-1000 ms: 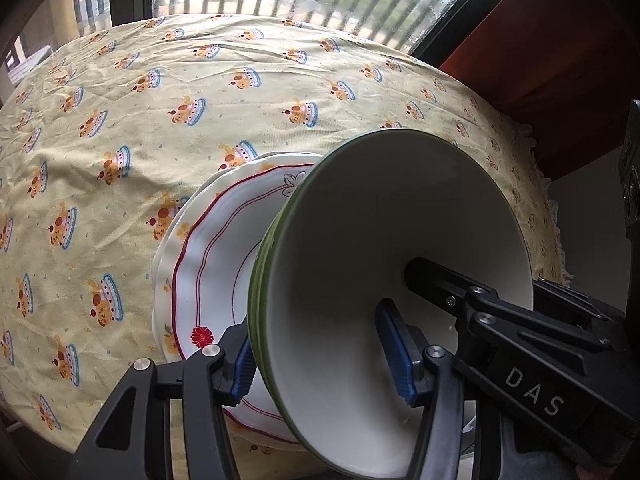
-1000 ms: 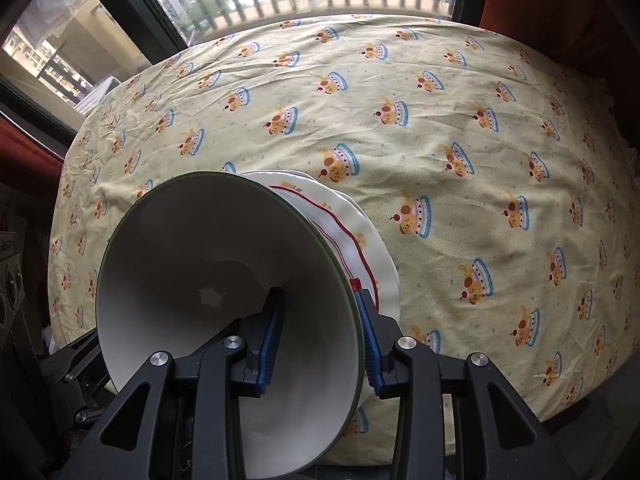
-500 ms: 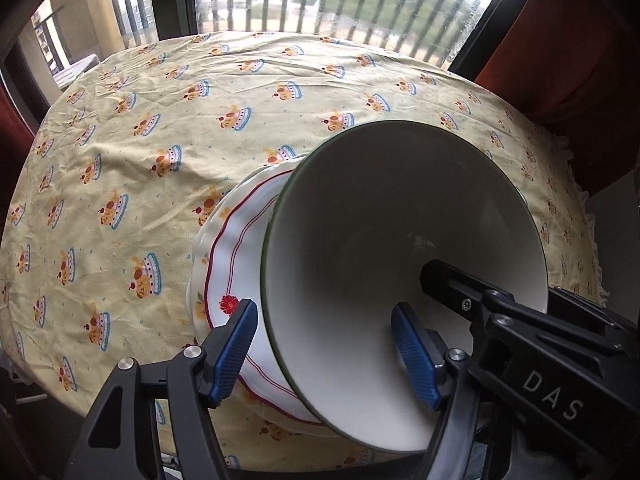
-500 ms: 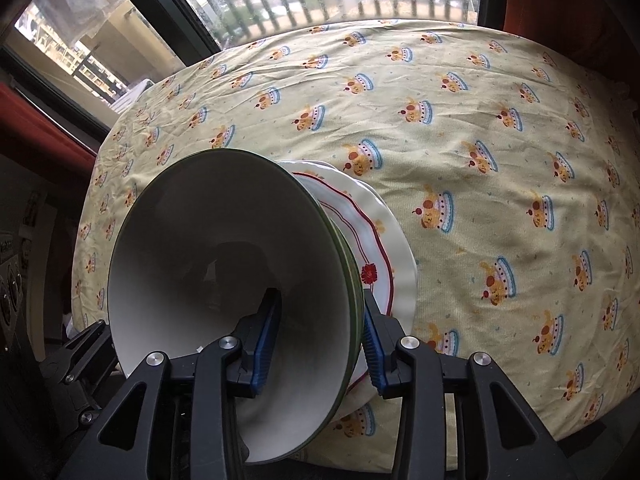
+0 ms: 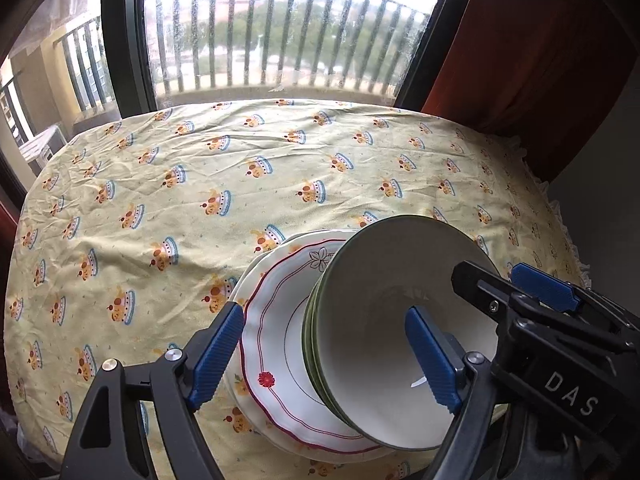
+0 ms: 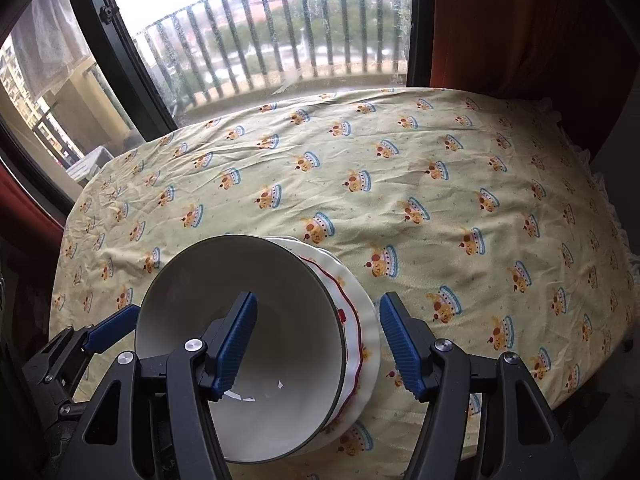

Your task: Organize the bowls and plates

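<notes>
A stack of green-rimmed white bowls (image 5: pixel 384 304) rests in a red-edged plate (image 5: pixel 272 344), which lies on plain white plates on the table. My left gripper (image 5: pixel 323 356) straddles the bowls' left rim. Its jaws are opening and neither pad presses on the rim. My right gripper (image 6: pixel 318 344) straddles the right rim of the same bowls (image 6: pixel 280 320), above the red-edged plate (image 6: pixel 354 320). Its jaws are opening too, with both pads clear of the rim. Each view shows a blue pad (image 5: pixel 544 288) (image 6: pixel 112 328) of the other gripper beyond the bowls.
A yellow tablecloth (image 5: pixel 240 184) with a cake print covers the round table, and the stack stands near its front edge. Behind the table are a window with a balcony railing (image 5: pixel 280 52) and a red curtain (image 5: pixel 520 60).
Both grippers held the top bowl's rim a second ago. They have let go, spread their jaws and lifted back. The bowls stay on the plates.
</notes>
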### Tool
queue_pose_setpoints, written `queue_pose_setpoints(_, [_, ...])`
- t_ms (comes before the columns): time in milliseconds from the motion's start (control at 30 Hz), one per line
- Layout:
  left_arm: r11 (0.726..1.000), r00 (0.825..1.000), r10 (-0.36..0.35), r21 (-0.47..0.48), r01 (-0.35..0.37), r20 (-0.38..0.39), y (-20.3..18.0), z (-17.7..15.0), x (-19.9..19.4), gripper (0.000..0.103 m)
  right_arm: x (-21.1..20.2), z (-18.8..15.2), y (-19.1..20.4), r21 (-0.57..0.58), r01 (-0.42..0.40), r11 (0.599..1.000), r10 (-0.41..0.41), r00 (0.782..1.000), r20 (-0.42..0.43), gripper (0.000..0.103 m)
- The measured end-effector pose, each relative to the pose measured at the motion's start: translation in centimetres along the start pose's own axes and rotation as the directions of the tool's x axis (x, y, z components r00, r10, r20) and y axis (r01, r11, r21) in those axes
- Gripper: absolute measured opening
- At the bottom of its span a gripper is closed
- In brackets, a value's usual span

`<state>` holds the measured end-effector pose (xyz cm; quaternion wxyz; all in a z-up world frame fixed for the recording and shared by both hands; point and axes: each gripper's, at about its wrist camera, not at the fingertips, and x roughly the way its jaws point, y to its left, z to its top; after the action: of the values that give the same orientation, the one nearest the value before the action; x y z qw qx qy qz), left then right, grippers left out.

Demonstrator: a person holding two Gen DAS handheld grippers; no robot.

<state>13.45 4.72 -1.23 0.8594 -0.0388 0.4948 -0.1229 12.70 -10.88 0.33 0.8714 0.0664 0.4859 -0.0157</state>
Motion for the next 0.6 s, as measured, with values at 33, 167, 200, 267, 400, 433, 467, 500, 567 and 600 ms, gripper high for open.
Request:
queue_pose_setpoints(33, [1.0,1.0,-0.006,0.006,0.006,0.023,0.3,0.1,-0.4,0.085,-0.6,-0.1,0.0,0.011,0.006,1.0,-0.006,1.0,0.021,0.068])
queue_pose_setpoints(167, [0.999,0.994,0.014,0.031,-0.017,0.107,0.6,-0.1,-2.5,0.085,-3.0,-0.8,-0.1,0.029,0.021,0.999,-0.024,0.996,0.091,0.071])
queue_pose_setpoints(200, [0.999,0.991,0.025,0.031,-0.03,0.134,0.6,-0.3,-3.1,0.085,-3.5,-1.0,-0.2,0.027,0.019,0.999,-0.022,0.994,0.11,0.072])
queue_pose_setpoints(267, [0.998,0.981,0.056,0.016,-0.06,0.187,0.7,-0.9,-4.2,0.089,-4.5,-1.5,-0.5,0.015,0.014,1.0,-0.016,0.987,0.158,0.076])
queue_pose_setpoints(400, [0.994,0.96,0.111,-0.049,-0.101,0.258,0.9,-2.2,-6.0,0.095,-6.1,-2.2,-1.3,-0.025,0.0,1.0,0.006,0.971,0.238,0.081])
queue_pose_setpoints(433, [0.992,0.951,0.123,-0.067,-0.109,0.283,0.9,-2.6,-6.4,0.098,-6.4,-2.4,-1.5,-0.031,-0.003,1.0,0.011,0.965,0.261,0.083])
queue_pose_setpoints(467, [0.989,0.942,0.139,-0.082,-0.119,0.307,0.9,-3.1,-6.6,0.1,-6.7,-2.6,-1.8,-0.038,-0.008,0.999,0.019,0.958,0.285,0.086])
queue_pose_setpoints(500, [0.986,0.934,0.158,-0.097,-0.133,0.321,0.9,-3.5,-6.9,0.1,-6.8,-2.9,-2.1,-0.045,-0.015,0.999,0.028,0.952,0.305,0.087])
queue_pose_setpoints(567, [0.979,0.921,0.191,-0.134,-0.154,0.34,0.9,-4.4,-7.3,0.103,-7.0,-3.6,-2.5,-0.08,-0.023,0.996,0.049,0.94,0.337,0.089])
queue_pose_setpoints(600, [0.974,0.918,0.205,-0.159,-0.159,0.34,1.2,-4.8,-7.4,0.103,-7.1,-3.9,-2.5,-0.093,-0.014,0.996,0.045,0.939,0.34,0.089])
